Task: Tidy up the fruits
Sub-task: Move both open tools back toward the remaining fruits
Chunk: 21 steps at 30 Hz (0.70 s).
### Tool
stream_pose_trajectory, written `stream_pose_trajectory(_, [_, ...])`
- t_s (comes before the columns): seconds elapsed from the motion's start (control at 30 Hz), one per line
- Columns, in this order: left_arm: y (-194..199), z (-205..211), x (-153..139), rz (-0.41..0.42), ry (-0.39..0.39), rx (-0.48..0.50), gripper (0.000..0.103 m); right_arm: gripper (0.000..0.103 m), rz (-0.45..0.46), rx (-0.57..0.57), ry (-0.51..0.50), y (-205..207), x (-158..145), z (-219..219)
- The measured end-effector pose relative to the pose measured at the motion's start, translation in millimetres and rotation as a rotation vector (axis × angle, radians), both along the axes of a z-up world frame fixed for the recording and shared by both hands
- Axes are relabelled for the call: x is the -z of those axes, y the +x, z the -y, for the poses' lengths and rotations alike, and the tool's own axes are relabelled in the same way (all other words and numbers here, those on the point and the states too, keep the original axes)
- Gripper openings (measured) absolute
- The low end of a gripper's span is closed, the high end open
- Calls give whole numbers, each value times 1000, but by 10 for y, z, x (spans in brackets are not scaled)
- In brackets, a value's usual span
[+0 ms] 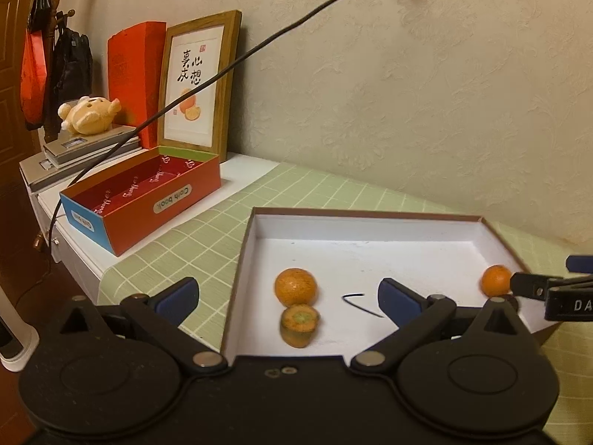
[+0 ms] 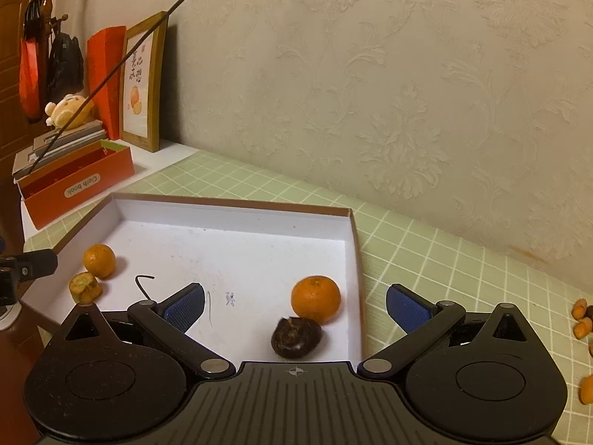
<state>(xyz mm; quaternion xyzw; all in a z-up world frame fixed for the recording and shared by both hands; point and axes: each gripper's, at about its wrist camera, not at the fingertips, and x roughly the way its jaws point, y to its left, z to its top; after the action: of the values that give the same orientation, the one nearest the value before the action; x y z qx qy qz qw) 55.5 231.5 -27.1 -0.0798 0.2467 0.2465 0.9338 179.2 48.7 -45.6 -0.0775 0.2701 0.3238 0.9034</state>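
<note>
A shallow white tray (image 1: 370, 222) (image 2: 237, 207) lies on the green checked cloth. In the left wrist view it holds an orange (image 1: 295, 286) and a cut carrot-like piece (image 1: 299, 324) at its near left, between my open left gripper's (image 1: 287, 302) fingers, which hold nothing. A second orange (image 1: 496, 280) (image 2: 315, 298) sits at the tray's right, beside a dark brown chestnut-like fruit (image 2: 295, 336). My right gripper (image 2: 294, 307) is open and empty, just above and before those two. The first orange (image 2: 99, 260) and cut piece (image 2: 85, 287) show at left in the right wrist view.
An open red box (image 1: 148, 200) (image 2: 74, 185) stands left of the tray, with a framed picture (image 1: 196, 81), plush toy (image 1: 89, 115) and stacked books behind. Several small orange and dark fruits (image 2: 582, 319) lie on the cloth at far right. A black cable (image 1: 259, 48) crosses overhead.
</note>
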Motion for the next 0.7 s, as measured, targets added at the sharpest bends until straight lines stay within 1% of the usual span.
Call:
stream_pose_trajectory(0.1, [-41, 149, -70, 33, -4, 44, 97, 103, 7, 9, 1, -60, -46, 142])
stream_pose_trajectory(0.23, [44, 417, -111, 23, 19, 109, 97, 103, 17, 20, -20, -123, -91, 311])
stream_pose_trajectory(0.33, [102, 573, -137, 34, 10, 143, 97, 103, 35, 34, -37, -152, -128, 459])
stream_pose_trajectory(0.43, [163, 731, -146, 34, 12, 166, 97, 103, 37, 65, -47, -161, -177, 682])
stream_pose_trajectory(0.57, [254, 954, -126, 24, 51, 212, 97, 103, 49, 119, -68, -137, -226, 1042])
stream_pose_trajectory(0.7, [345, 1173, -91, 29, 74, 211, 97, 103, 48, 173, -85, -105, -251, 1404])
